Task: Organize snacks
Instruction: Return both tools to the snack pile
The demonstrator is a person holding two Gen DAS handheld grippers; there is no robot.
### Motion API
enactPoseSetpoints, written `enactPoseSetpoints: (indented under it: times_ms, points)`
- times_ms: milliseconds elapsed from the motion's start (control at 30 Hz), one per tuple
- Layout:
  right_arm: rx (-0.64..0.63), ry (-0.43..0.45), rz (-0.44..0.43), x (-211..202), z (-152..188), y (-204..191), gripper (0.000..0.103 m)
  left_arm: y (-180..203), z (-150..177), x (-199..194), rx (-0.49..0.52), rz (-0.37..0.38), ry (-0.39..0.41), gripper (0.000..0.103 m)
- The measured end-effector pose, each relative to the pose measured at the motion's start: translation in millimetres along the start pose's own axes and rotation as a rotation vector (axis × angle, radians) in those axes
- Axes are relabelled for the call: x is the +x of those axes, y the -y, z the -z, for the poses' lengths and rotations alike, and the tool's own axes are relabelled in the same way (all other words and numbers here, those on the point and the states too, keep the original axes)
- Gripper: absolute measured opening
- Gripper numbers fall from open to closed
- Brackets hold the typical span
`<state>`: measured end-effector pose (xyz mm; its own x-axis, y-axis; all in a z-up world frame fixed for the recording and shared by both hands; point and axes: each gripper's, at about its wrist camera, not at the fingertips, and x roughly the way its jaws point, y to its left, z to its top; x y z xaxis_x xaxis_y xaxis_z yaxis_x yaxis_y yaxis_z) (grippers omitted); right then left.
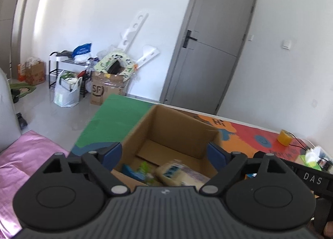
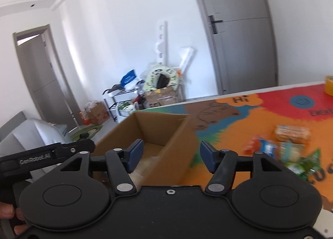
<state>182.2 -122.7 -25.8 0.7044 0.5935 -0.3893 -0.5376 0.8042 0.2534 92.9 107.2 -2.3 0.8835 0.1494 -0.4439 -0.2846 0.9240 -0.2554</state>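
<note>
Still early, by the look of it. Counter (image 2: 239, 114) under a bright cartoon mat fills the right half of the right wrist view; the open cardboard box (image 1: 166, 134) sits at frame centre in both views, near the counter's left edge.

Risks, largest first:
- Box stands close to the counter edge. A hard push on its wall could slide it off toward the floor.
- Loose snack packets (image 2: 291, 145) lie heaped at middle right of the right wrist view. A grab into the heap could pinch two at once or knock one away.
- Both grippers hover near the same box opening; they could bump each other.

Grippers: left gripper (image 1: 164, 153) spread wide, holding nothing, above the box mouth. Right gripper (image 2: 171, 155) also spread, empty, straddling the box's right wall.

Snacks in the box (image 1: 172, 172): a few packets at lower centre of the left wrist view.

Hard to make out:
- Packets in both views are motion-blurred; labels and count unreadable.
- Box floor partly hidden behind the gripper bodies.
- Yellow thing (image 1: 284, 138) at far right, unclear what it is.
</note>
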Motion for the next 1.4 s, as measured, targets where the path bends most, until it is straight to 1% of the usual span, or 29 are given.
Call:
enactPoseSetpoints:
  times_ms: [200, 333, 500, 700, 900, 1000, 1100, 1400]
  points:
    - [0.033, 0.020, 0.062, -23.8, 6.0, 32.6, 0.073, 30.6, 12.2, -4.5, 0.031, 0.044, -0.006, 0.093]
    - [0.051, 0.037, 0.097, -41.5, 9.8, 51.2, 0.083, 52.3, 18.2, -5.9, 0.060, 0.076, -0.015, 0.095]
    - [0.075, 0.055, 0.138, -61.3, 15.9, 75.5, 0.088, 76.8, 26.3, -7.7, 0.085, 0.113, -0.026, 0.096]
    - [0.107, 0.063, 0.182, -82.3, 24.2, 107.8, 0.088, 104.4, 38.7, -2.6, 0.109, 0.151, -0.044, 0.096]
    - [0.166, 0.042, 0.205, -91.7, 30.7, 140.5, 0.088, 128.6, 49.4, 7.6, 0.115, 0.152, -0.073, 0.096]
    - [0.170, 0.036, 0.221, -94.5, 35.0, 149.0, 0.088, 137.3, 53.8, 11.0, 0.126, 0.168, -0.076, 0.096]
    - [0.179, 0.028, 0.218, -96.5, 38.5, 155.5, 0.088, 145.2, 58.7, 16.5, 0.136, 0.178, -0.092, 0.096]
    - [0.159, -0.005, 0.220, -89.6, 43.0, 156.2, 0.088, 158.4, 73.6, 41.5, 0.149, 0.201, -0.149, 0.095]
